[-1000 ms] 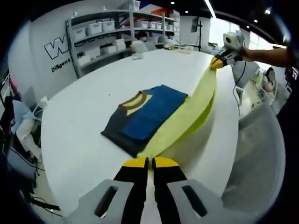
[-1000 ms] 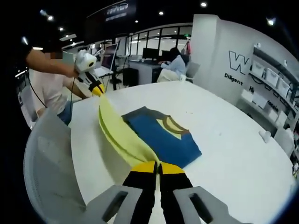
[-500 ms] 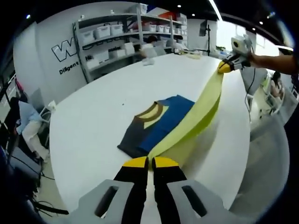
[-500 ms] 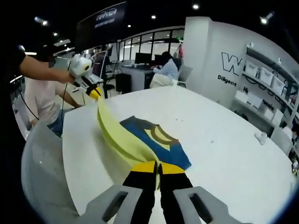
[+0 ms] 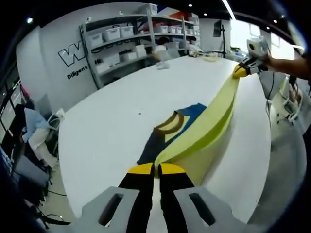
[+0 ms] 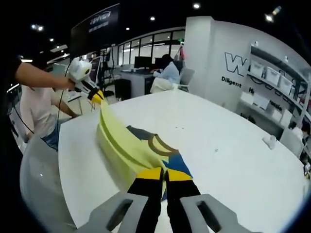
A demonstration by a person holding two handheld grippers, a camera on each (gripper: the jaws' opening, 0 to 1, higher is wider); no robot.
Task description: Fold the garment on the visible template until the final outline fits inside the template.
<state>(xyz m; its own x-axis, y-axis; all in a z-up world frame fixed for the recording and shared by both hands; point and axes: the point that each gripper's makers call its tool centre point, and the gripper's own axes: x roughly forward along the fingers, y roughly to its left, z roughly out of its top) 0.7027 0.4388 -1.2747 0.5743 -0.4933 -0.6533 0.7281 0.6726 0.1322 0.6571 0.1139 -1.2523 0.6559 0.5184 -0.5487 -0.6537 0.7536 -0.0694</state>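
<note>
Hiding most of the blue garment: lifted yellow fabric.

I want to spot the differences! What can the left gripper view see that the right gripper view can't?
Left gripper view: a tall shelf rack with white bins and a chair piled with clothes. Right gripper view: a person seated at a desk by dark windows. Both share the white table, the yellow cloth stretched between the two shut tools, and the blue shirt under it.
</note>
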